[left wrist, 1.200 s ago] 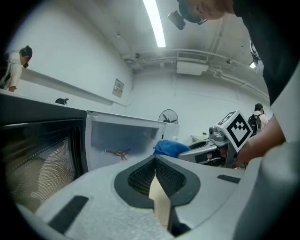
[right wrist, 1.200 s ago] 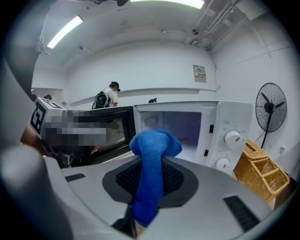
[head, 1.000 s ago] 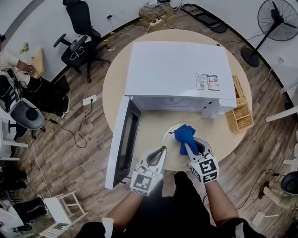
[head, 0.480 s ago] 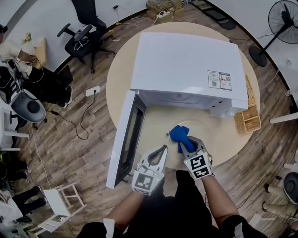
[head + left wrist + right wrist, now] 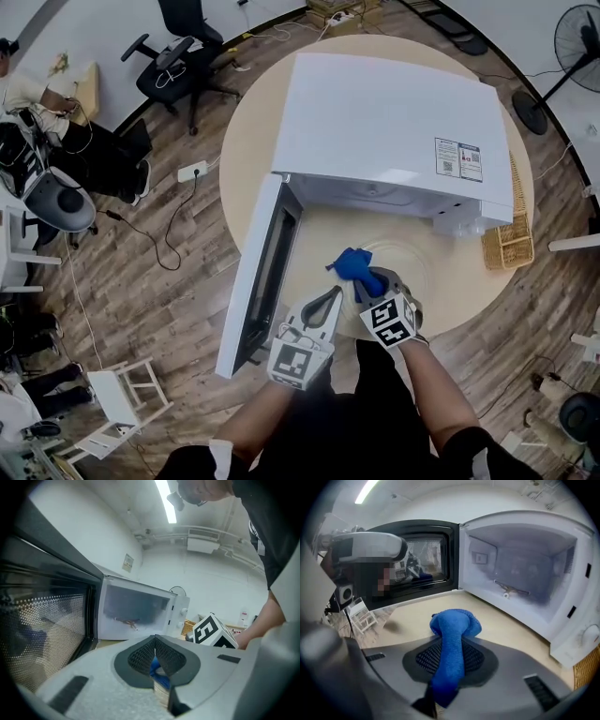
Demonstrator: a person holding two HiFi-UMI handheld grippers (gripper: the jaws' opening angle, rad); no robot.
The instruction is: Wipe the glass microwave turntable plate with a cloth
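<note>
The round bench (image 5: 246, 159) carries a big white microwave (image 5: 394, 122). Its door (image 5: 258, 281) hangs wide open to the left. The glass plate (image 5: 419, 267) is out of the microwave. It lies flat on the bench, just in front of the open oven.

The right tongs (image 5: 364, 281) are closed tight on the blue cloth (image 5: 352, 264). The cloth runs between both jaws, and a fat, bunched end sticks out past the tips. That end sits over the left edge of the plate. I cannot tell if it presses on the glass.

The left tongs (image 5: 330, 294) are just beside the right ones, on the left. Their jaws are closed, with the tips meeting and nothing held between them. A bit of blue shows through the small gap lower down. Their tips point at the plate's near left edge, close to the cloth. I cannot tell if they touch the glass.

A woven basket (image 5: 509, 246) stands at the right end of the bench, beside the microwave.
</note>
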